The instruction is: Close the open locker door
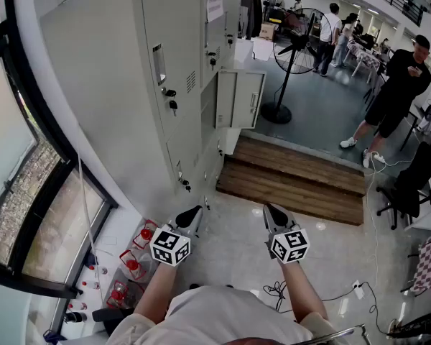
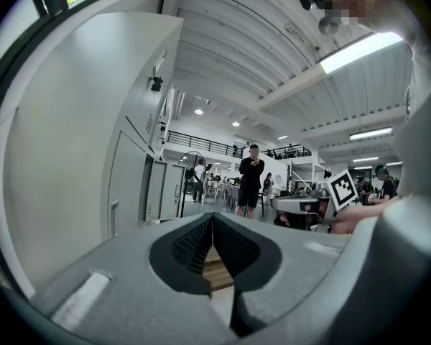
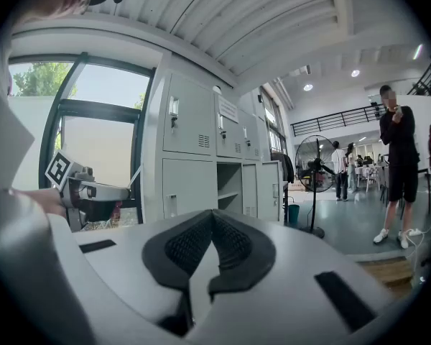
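Open locker door (image 1: 248,99) is well ahead of both grippers, in the lower row of the locker bank (image 1: 108,85) on the person's left, past the wooden step (image 1: 294,175). It sticks out from the locker face into the aisle, long axis upright.

Left gripper (image 1: 194,210) is pressed together and empty. Right gripper (image 1: 271,208) is the same, nothing pinched. Both are held about level, side by side, and neither is near the door.

My read: the right gripper is on the aisle side, so it's better placed to push the door toward the lockers. The person has to walk up first.

In the right gripper view the open compartment (image 3: 228,189) shows one shelf. I can't make out anything else inside.
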